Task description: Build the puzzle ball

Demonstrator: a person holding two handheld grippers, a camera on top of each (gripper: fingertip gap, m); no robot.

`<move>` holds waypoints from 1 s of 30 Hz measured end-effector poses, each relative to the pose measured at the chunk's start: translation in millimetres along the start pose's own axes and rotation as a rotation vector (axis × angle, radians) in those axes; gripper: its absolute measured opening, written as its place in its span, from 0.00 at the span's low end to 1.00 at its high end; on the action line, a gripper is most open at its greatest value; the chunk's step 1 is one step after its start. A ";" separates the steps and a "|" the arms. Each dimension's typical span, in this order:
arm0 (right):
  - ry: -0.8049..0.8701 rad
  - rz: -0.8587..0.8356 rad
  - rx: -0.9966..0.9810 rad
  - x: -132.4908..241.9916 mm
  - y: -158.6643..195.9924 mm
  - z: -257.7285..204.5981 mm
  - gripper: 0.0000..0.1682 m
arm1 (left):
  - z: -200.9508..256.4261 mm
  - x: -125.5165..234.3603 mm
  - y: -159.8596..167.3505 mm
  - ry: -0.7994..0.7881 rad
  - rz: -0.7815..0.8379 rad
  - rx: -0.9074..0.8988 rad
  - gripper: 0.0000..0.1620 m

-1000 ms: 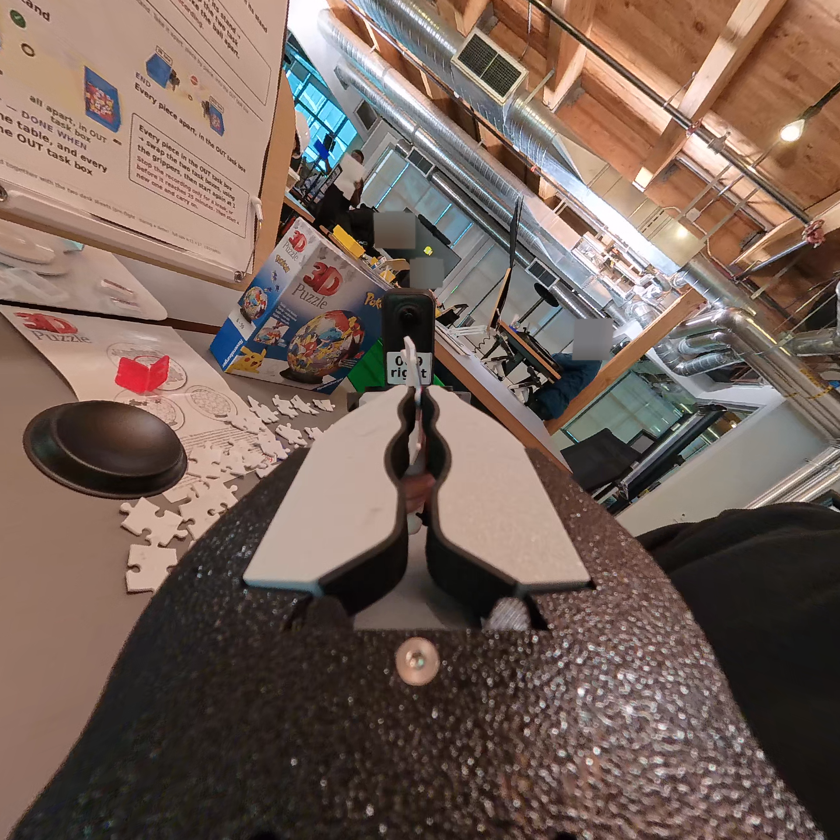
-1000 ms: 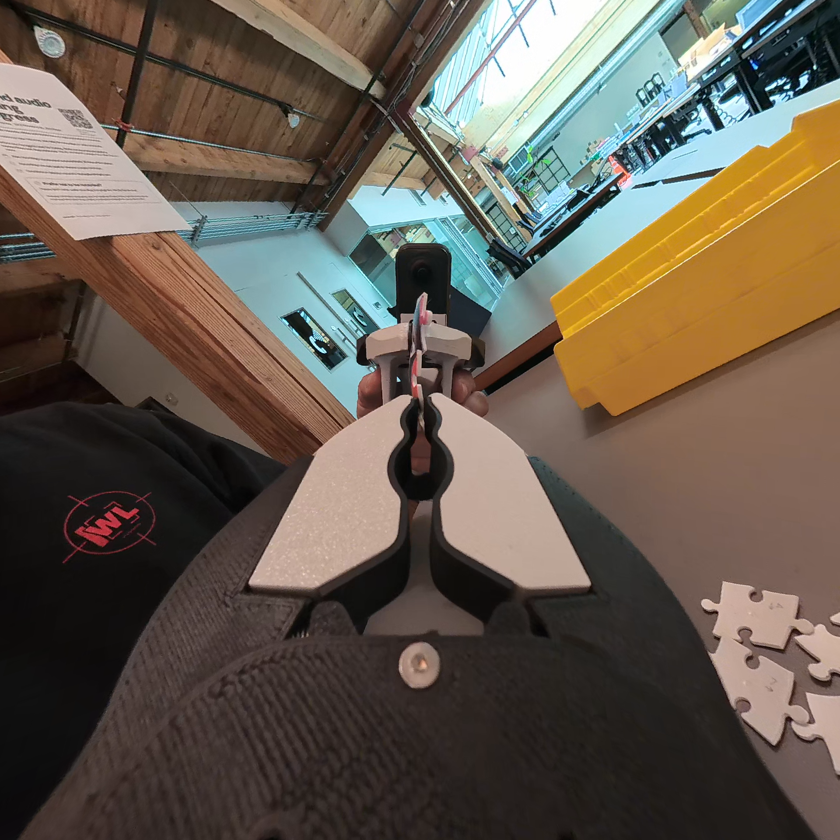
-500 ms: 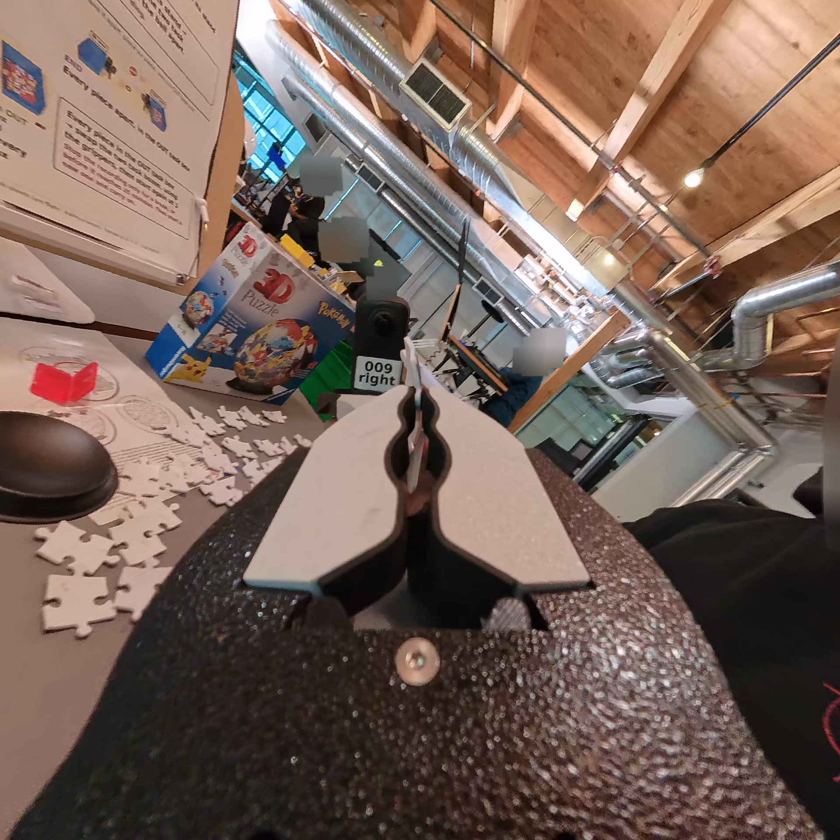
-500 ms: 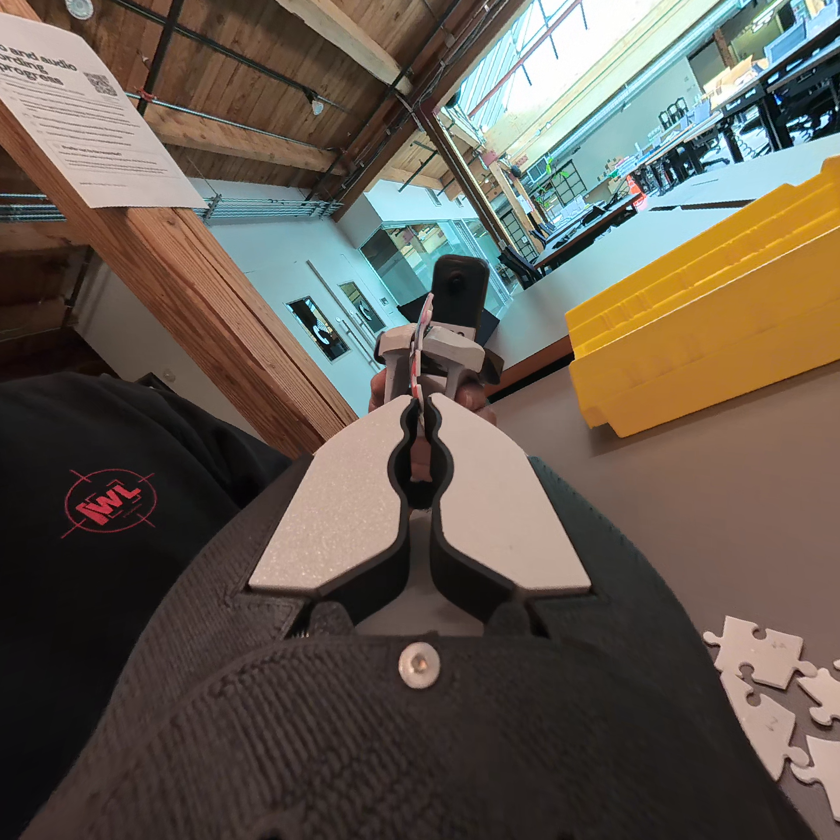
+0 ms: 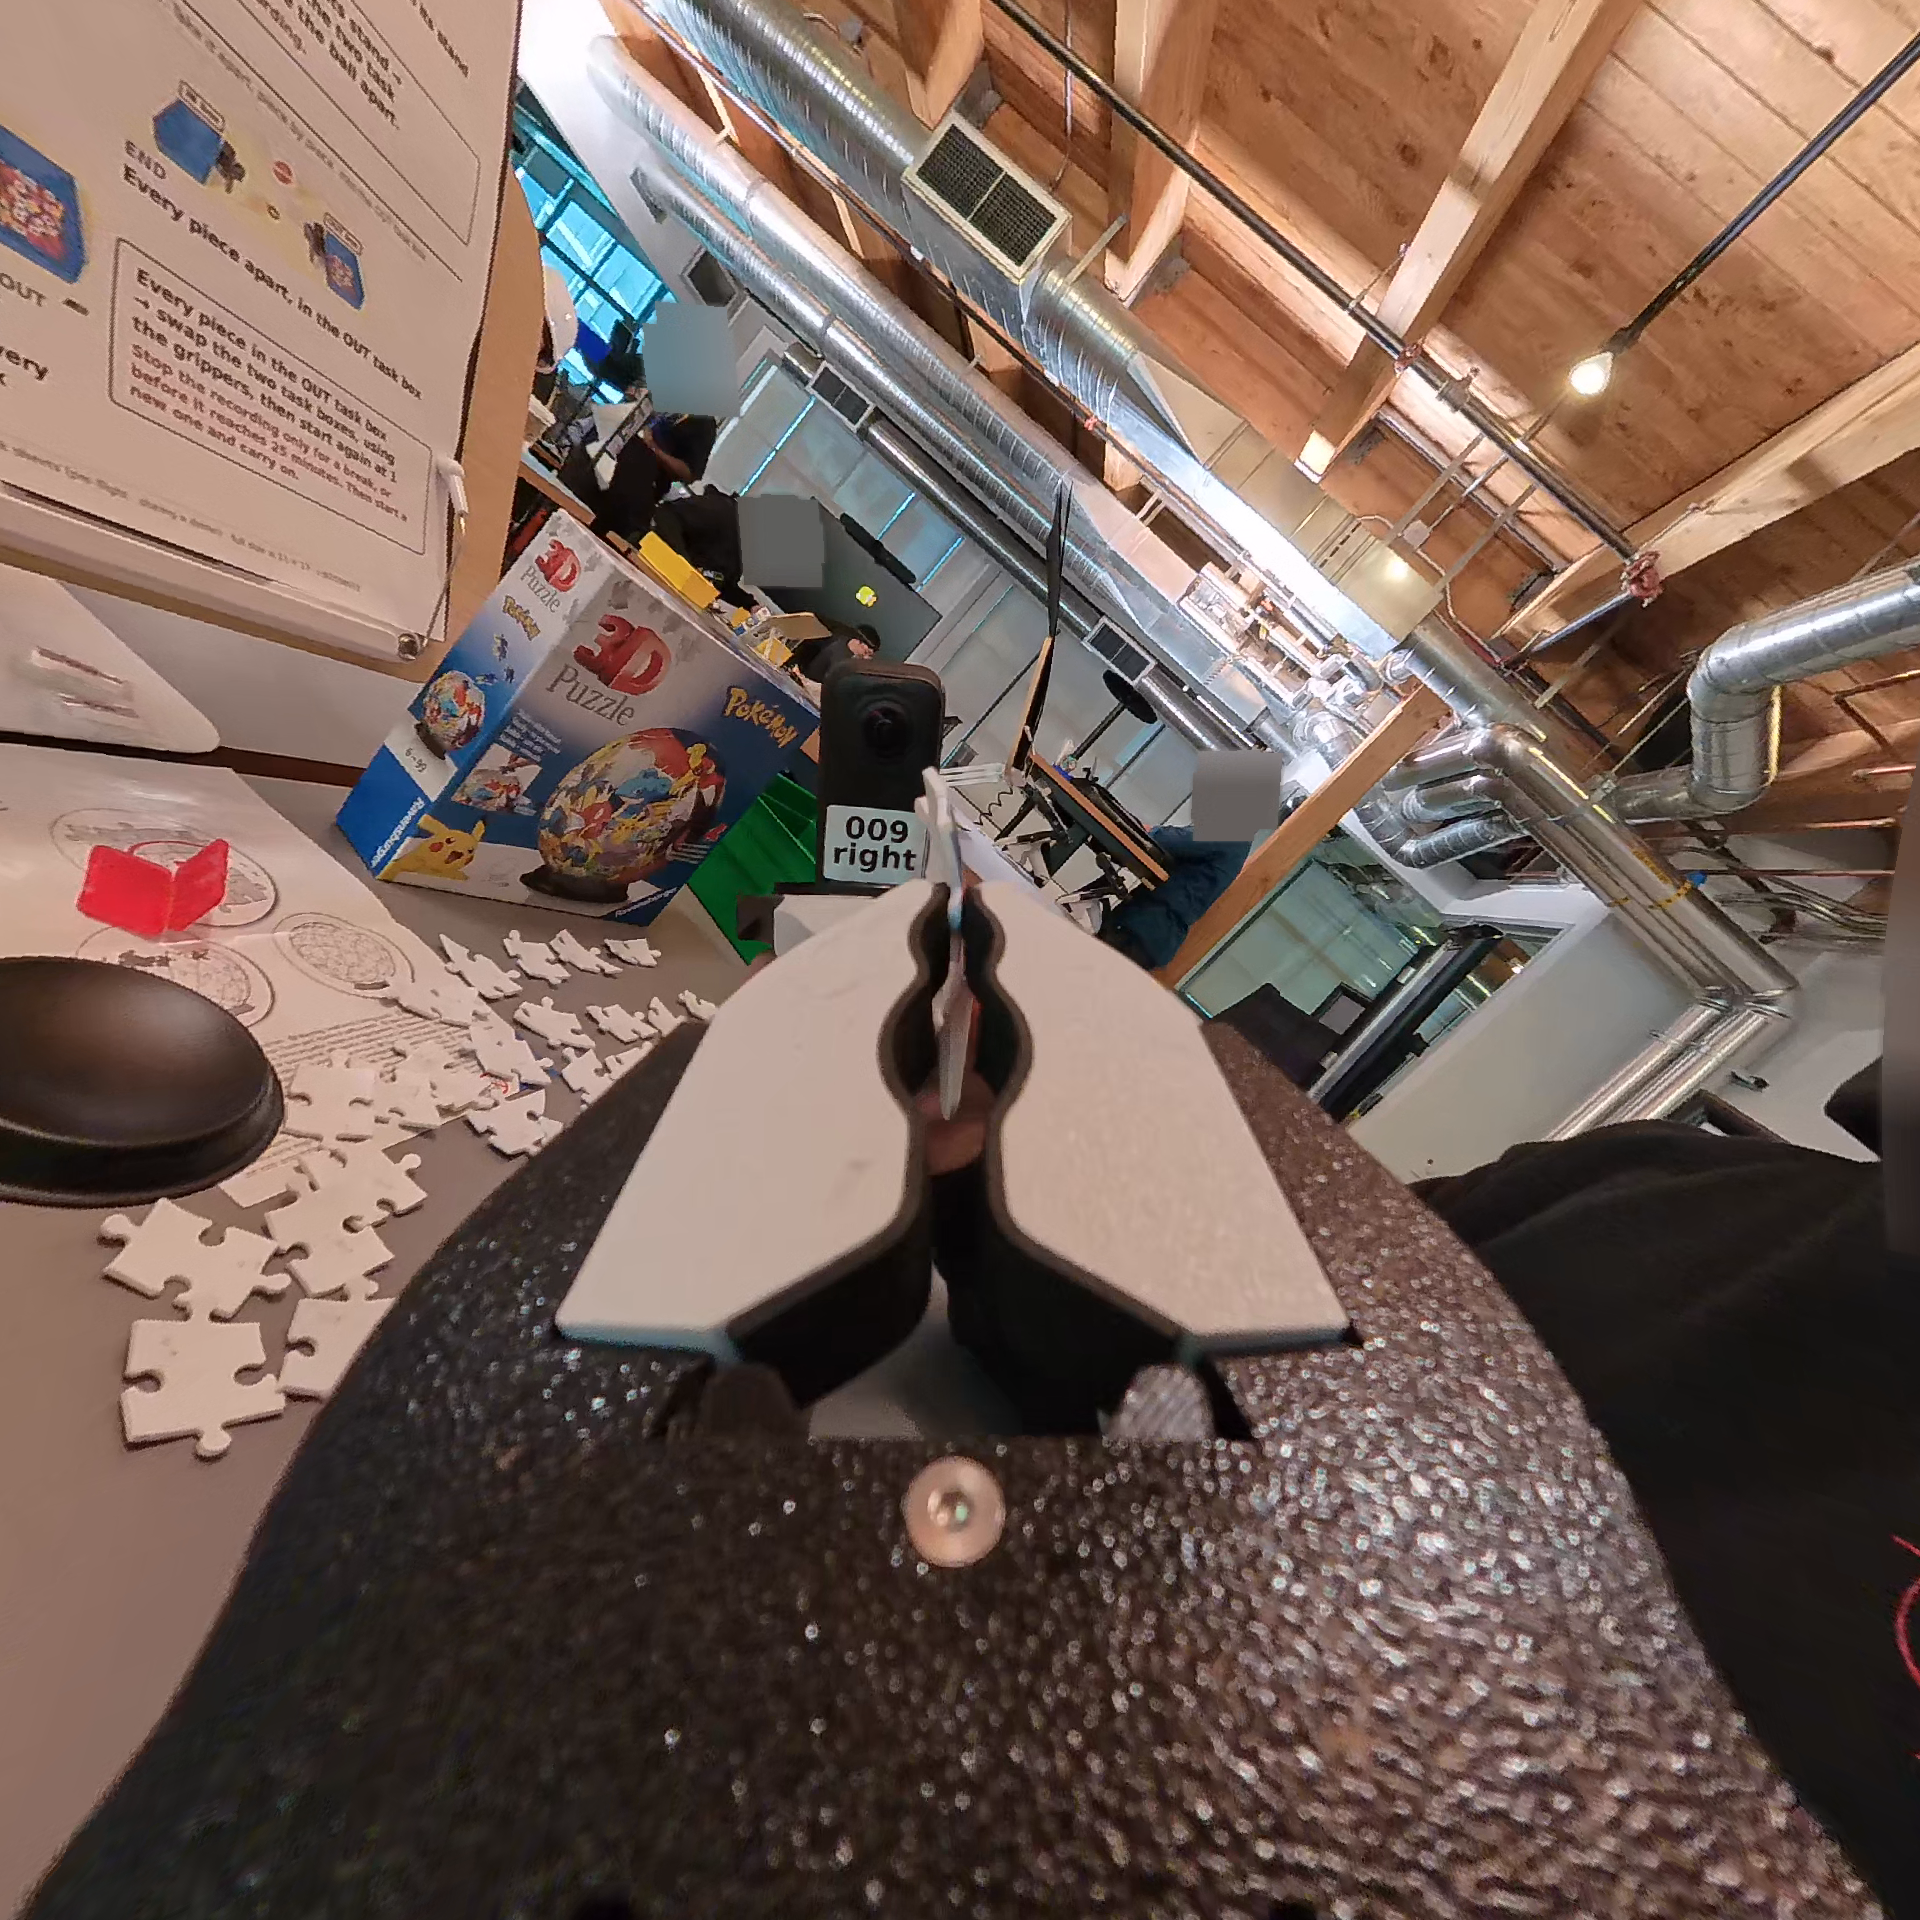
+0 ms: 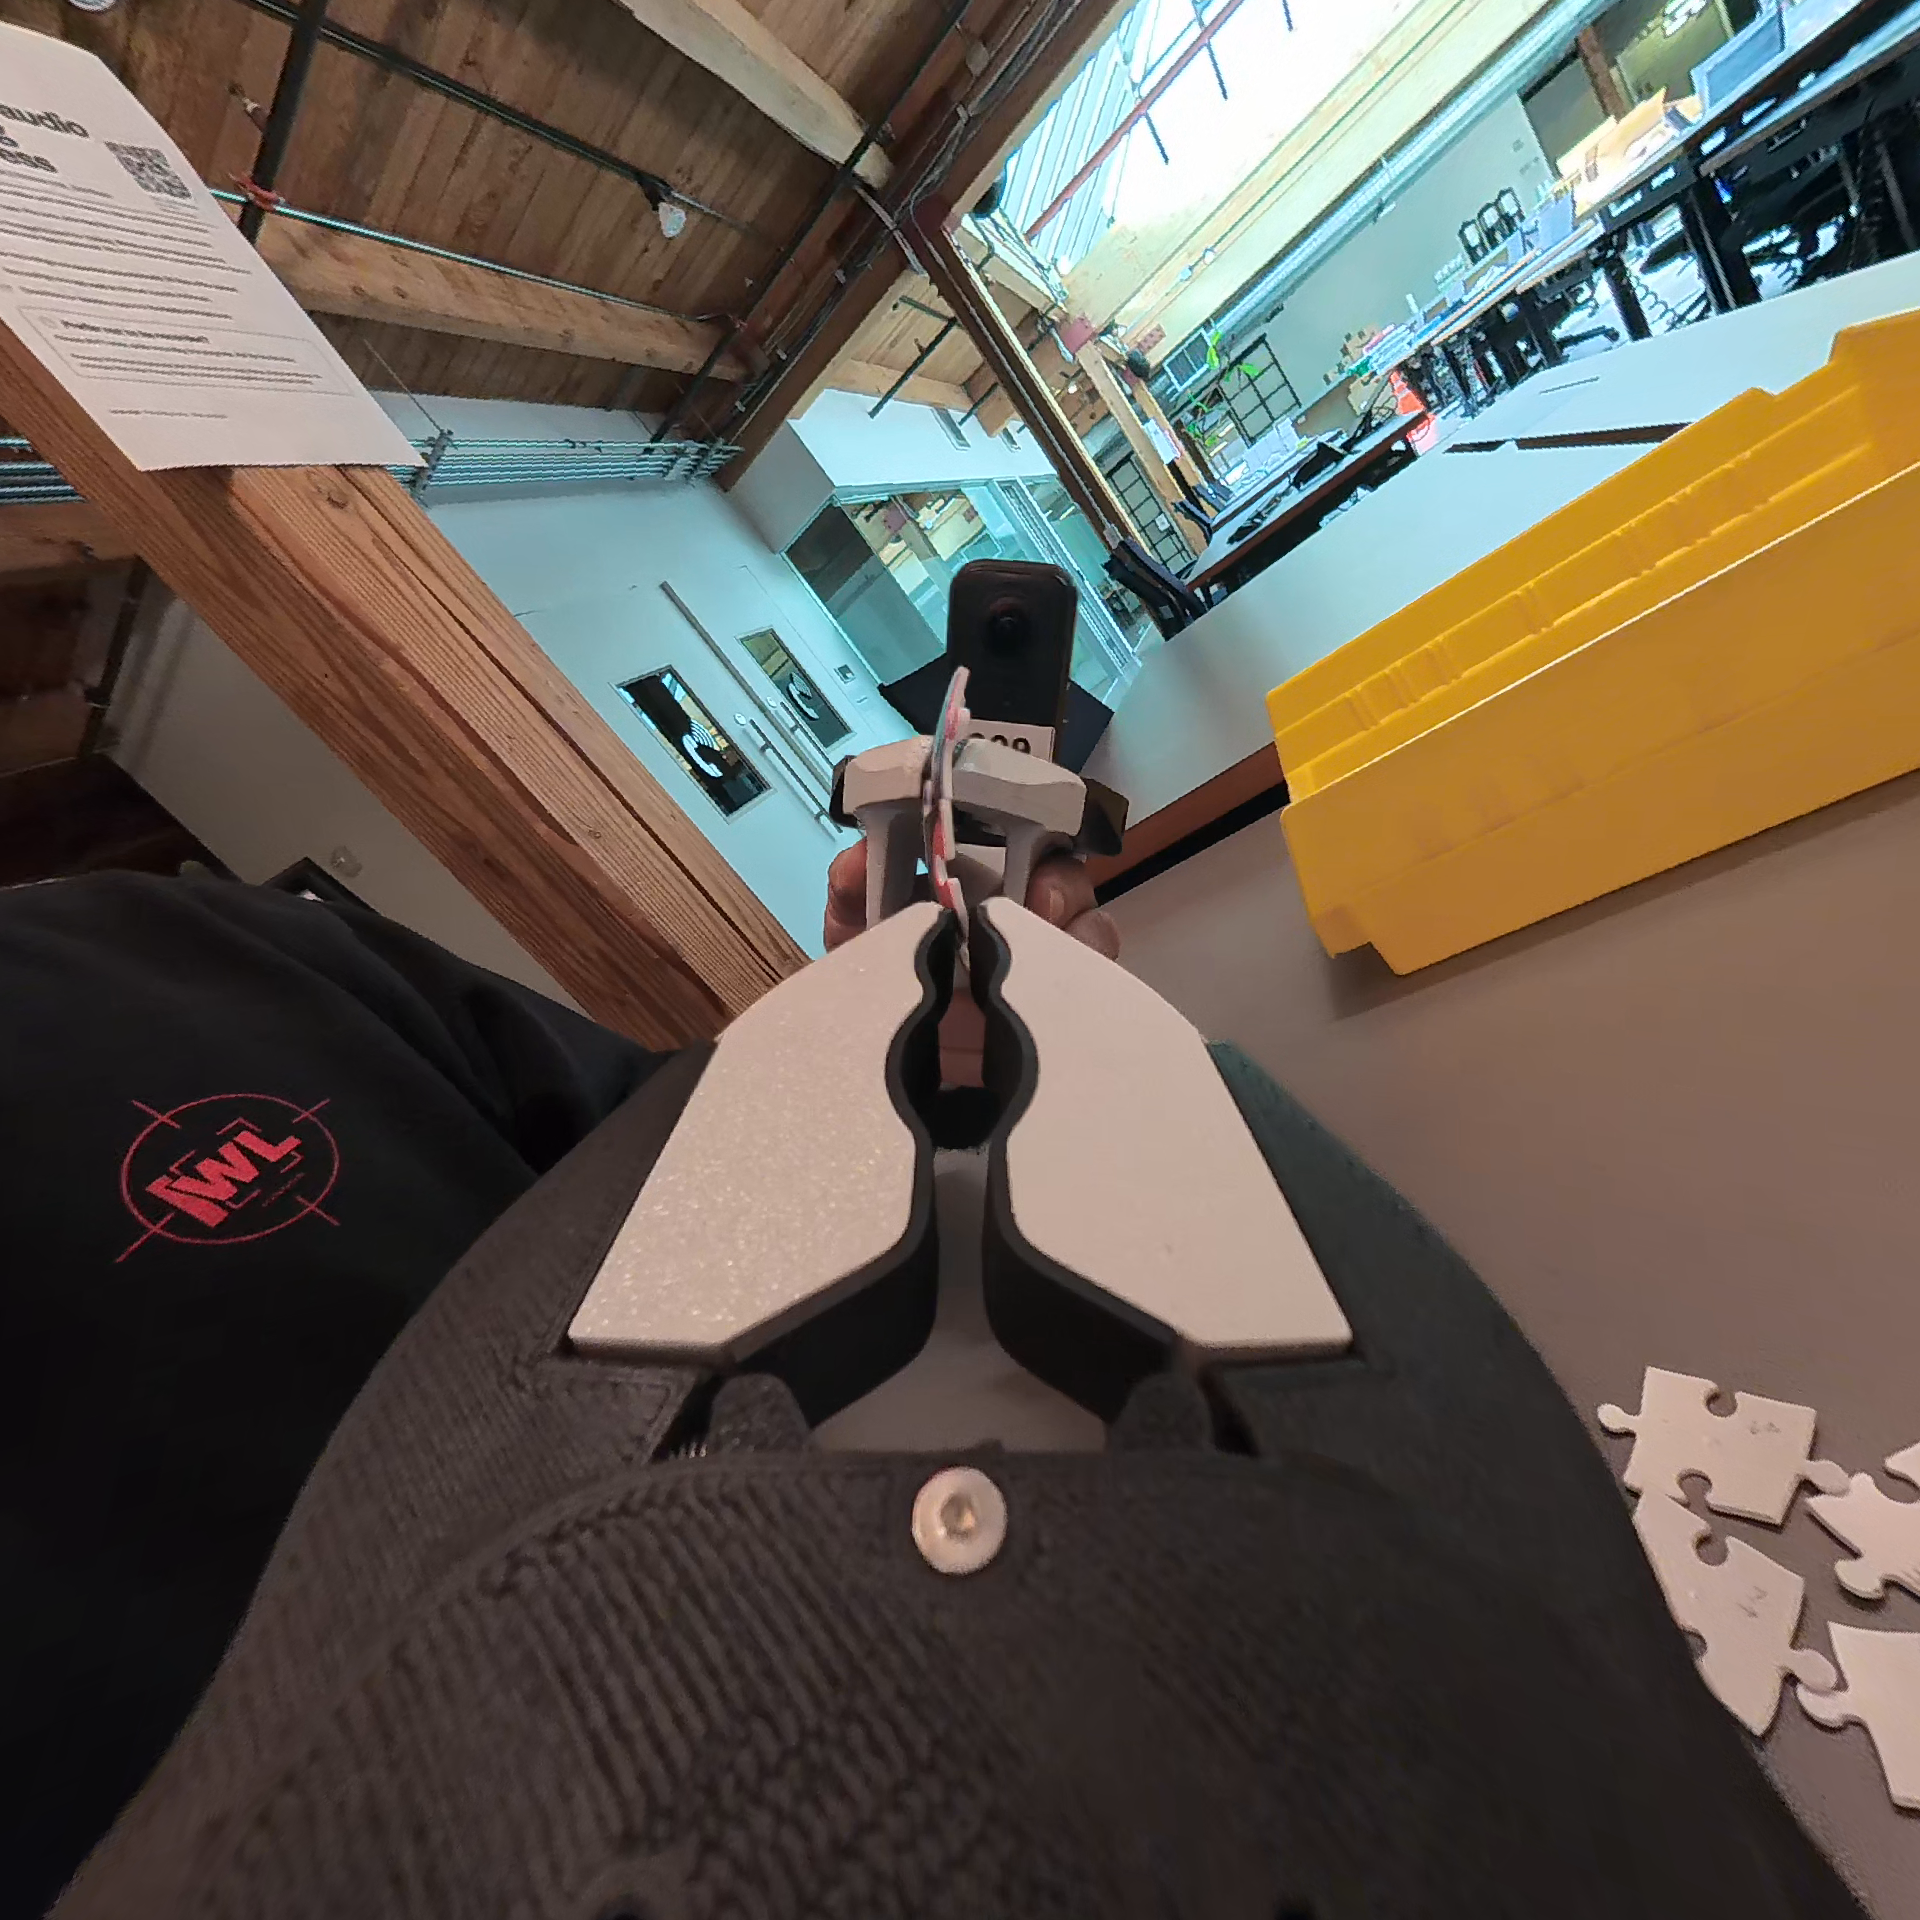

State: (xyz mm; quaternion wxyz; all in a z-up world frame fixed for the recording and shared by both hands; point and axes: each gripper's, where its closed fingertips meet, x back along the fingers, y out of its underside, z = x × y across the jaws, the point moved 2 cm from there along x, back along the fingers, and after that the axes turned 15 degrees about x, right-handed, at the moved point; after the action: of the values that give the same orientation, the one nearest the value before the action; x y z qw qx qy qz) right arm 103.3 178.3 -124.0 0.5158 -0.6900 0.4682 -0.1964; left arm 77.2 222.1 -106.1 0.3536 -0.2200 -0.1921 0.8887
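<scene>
Both grippers are held up above the table and face each other tip to tip. My left gripper is shut on a thin puzzle piece, seen edge-on. My right gripper is shut on a puzzle piece, also edge-on. In the right wrist view the left gripper holds its coloured piece straight ahead, and the two pieces meet between the tips. I cannot tell whether they interlock. Several loose white pieces lie face down on the grey table; several more show in the right wrist view.
A black dome stand sits at the left on a printed sheet, with a red plastic part behind it. The puzzle box stands at the back. A yellow bin stands on the right side. The person's dark sleeve is close by. Less than 4 cm separates the two grippers' tips.
Both grippers stay shut on their pieces and facing each other. The pair has swung and tilted slightly, so the table things slid left in the left wrist view.
</scene>
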 end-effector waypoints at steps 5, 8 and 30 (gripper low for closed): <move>0.019 0.002 -0.019 -0.3 1.9 3.6 0.02 | -2.0 0.5 0.2 -0.033 -0.013 -0.030 0.01; 0.023 0.002 -0.020 -0.8 2.2 4.3 0.02 | -2.0 0.9 -0.2 -0.032 -0.013 -0.018 0.01; 0.019 -0.021 -0.011 -1.6 0.7 -1.2 0.01 | -2.2 2.7 -0.4 -0.029 -0.009 -0.039 0.01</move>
State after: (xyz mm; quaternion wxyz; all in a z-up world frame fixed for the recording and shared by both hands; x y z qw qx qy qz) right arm 101.3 179.0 -123.8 0.5054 -0.6959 0.4668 -0.2058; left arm 76.8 224.7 -108.4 0.3502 -0.2132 -0.2155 0.8862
